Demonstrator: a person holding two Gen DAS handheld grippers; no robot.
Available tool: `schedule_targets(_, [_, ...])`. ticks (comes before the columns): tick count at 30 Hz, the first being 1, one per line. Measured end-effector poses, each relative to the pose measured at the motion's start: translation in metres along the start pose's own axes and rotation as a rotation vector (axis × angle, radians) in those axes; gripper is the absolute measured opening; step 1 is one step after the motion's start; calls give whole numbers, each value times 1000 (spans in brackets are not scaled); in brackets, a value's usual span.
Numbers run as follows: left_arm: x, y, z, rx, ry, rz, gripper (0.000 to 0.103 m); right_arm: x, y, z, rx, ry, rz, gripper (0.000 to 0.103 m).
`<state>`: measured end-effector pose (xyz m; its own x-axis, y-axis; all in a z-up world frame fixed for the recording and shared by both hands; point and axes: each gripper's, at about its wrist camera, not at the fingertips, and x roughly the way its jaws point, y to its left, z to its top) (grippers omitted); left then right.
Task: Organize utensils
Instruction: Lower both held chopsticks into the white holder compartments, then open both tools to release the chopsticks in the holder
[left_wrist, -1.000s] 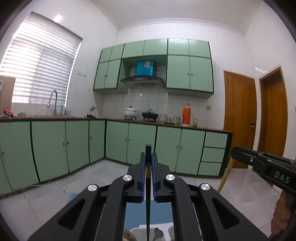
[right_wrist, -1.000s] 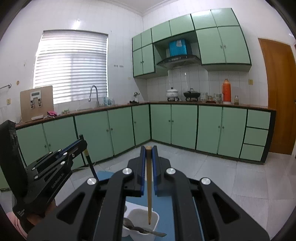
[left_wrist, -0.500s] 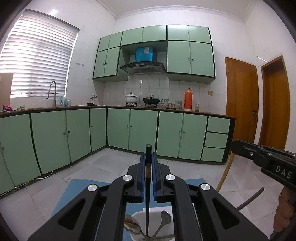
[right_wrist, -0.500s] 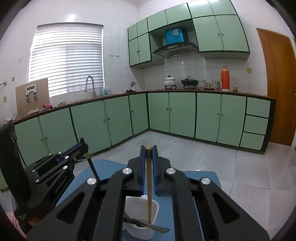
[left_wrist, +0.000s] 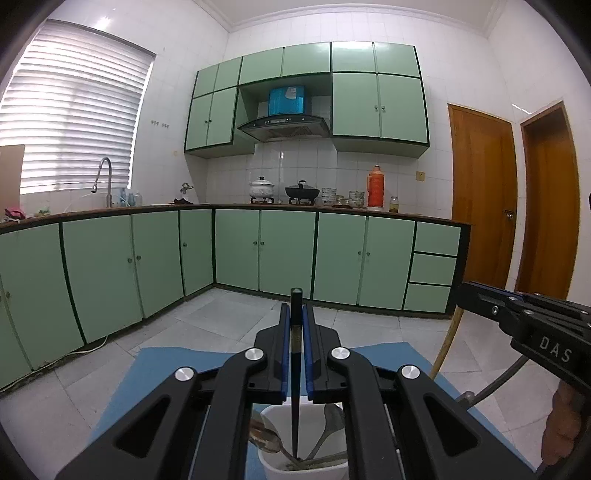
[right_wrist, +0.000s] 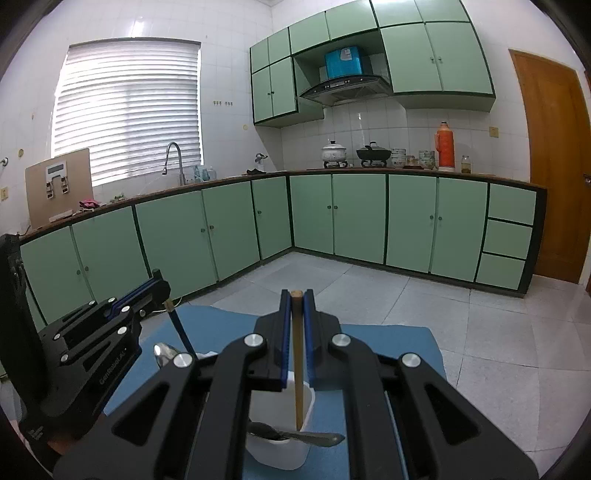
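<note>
My left gripper (left_wrist: 296, 314) is shut on a dark chopstick (left_wrist: 295, 406) that hangs point down into a white cup (left_wrist: 306, 467) holding metal spoons (left_wrist: 327, 430). My right gripper (right_wrist: 296, 310) is shut on a wooden chopstick (right_wrist: 298, 384) whose tip hangs over a white cup (right_wrist: 280, 452) with a spoon (right_wrist: 306, 438) lying across it. The right gripper also shows at the right of the left wrist view (left_wrist: 524, 328), the left gripper at the left of the right wrist view (right_wrist: 110, 317), with its dark chopstick (right_wrist: 181, 330).
The cups stand on a blue mat (left_wrist: 173, 373), also seen in the right wrist view (right_wrist: 388, 343), on a tiled surface. Green base cabinets (left_wrist: 280, 251) and a counter with pots run behind. Wooden doors (left_wrist: 480, 199) are at the right.
Both grippers have come lower and tilted down toward the cups. The blue mat and white cups show more fully. Both chopsticks stay gripped.
</note>
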<state>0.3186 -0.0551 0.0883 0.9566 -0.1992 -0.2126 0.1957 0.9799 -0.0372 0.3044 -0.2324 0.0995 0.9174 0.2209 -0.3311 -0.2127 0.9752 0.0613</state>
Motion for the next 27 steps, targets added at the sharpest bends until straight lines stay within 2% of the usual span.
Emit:
schedule_targets(2, [-2, 2, 1, -8, 2, 0, 7, -5, -1, 1, 1, -11, -10, 9])
schedule_targets(4, [-4, 3, 2, -11, 4, 0, 12, -13, -3, 5, 13, -31, -15, 21])
schedule_targets(6, [-9, 7, 3, -24, -2, 1, 29, -21, -6, 7, 21, -53, -24, 29])
schedule_targets(7, [-13, 9, 4, -33, -9, 2, 33, -26, -7, 8, 24, -66, -30, 36])
schedule_targets(8, [-17, 11, 6, -40, -15, 2, 43, -30, -9, 10, 26, -75, -35, 43])
schedule_targets(9, [-21, 13, 7, -45, -22, 1, 54, -36, -10, 10, 27, -90, -44, 47])
schedule_targets(12, [-38, 17, 11, -52, -57, 2, 71, -54, -12, 10, 25, -123, -62, 58])
schedule_targets(14, [-50, 20, 12, -56, -72, -1, 77, -67, -13, 6, 22, -145, -75, 70])
schedule_targets(19, [-88, 24, 3, -48, -101, 3, 90, -104, -11, -13, 16, -186, -86, 87])
schedule_targets(24, [-122, 24, -15, -42, -84, 13, 97, -133, -7, -44, 28, -180, -70, 93])
schedule_targets(27, [-141, 22, -33, -21, -55, 28, 97, -148, -2, -65, 23, -167, -75, 95])
